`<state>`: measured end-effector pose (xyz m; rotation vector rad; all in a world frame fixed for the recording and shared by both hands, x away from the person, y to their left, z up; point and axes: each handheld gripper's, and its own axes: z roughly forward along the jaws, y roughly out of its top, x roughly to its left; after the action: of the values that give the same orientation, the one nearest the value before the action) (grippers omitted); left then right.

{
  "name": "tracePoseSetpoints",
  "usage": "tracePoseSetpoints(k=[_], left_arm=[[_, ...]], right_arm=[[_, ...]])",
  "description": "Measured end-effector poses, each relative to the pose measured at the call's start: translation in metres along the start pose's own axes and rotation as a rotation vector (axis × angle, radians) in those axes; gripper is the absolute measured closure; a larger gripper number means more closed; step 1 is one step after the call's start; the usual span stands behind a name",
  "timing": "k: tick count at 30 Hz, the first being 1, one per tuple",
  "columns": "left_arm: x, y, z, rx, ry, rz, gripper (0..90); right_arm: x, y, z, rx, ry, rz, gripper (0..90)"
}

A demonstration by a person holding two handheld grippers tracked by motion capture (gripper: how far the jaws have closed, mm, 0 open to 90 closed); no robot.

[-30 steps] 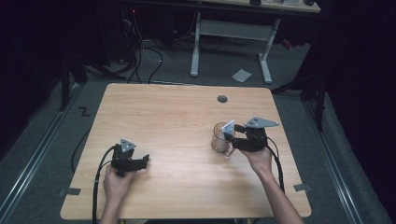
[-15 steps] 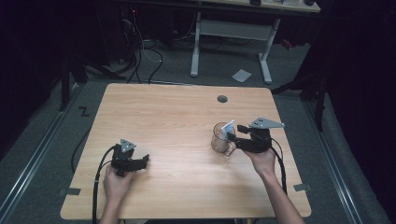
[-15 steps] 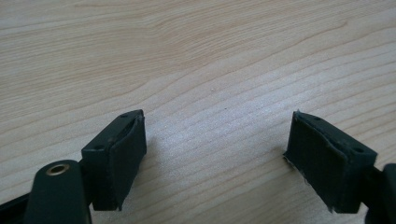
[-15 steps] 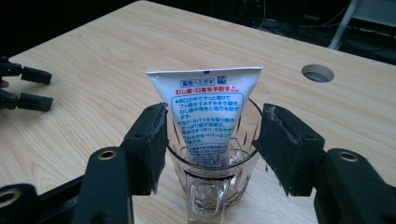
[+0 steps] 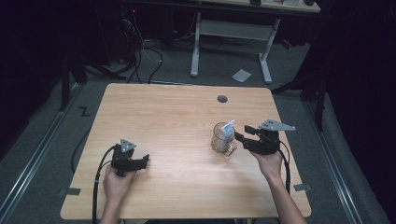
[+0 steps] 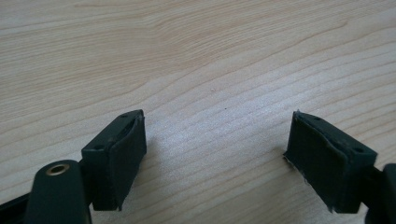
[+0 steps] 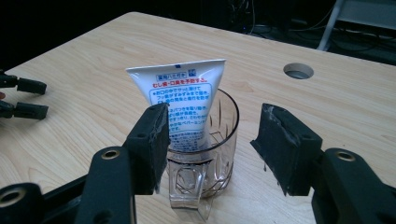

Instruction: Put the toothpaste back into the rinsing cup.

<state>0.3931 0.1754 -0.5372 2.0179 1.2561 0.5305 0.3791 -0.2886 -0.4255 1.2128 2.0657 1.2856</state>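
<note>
High view: pale wooden table (image 5: 177, 116) with a round cable hole (image 5: 222, 99) near its far edge. A clear faceted glass mug (image 5: 221, 140) stands right of centre, and a white plastic tube with blue and red print (image 5: 228, 129) stands in it, leaning, its crimped end up. The right gripper (image 5: 239, 136) is held level just beside the mug on the mug's right, jaws pointing at it. The left gripper (image 5: 145, 159) rests low over the near left of the table, well apart from the mug.

Left gripper view: both black pads (image 6: 122, 154) stand wide apart over bare wood grain, with nothing between them. Released.

Right gripper view: the mug (image 7: 205, 154) sits straight ahead, partly between the jaws, its handle toward the camera. The left pad (image 7: 154, 144) overlaps the glass wall; the right pad stands clear of it with table showing in the gap. The jaws have just been closing, but no pressing contact is visible, so I read this as not yet gripping. The tube (image 7: 184, 100) rises above the rim.

Progress, as judged: the tube is already in the mug. Remaining appears to be closing on the mug or its handle; whether a lift or move follows cannot be told.
</note>
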Motion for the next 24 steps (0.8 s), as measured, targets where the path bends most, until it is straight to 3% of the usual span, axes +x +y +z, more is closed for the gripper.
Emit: tracePoseSetpoints(k=[24], left_arm=[[0.0,0.0,0.0,0.0,0.0,0.0,20.2]], right_arm=[[-0.015,-0.004,-0.021,-0.029,-0.045,0.034,44.1]])
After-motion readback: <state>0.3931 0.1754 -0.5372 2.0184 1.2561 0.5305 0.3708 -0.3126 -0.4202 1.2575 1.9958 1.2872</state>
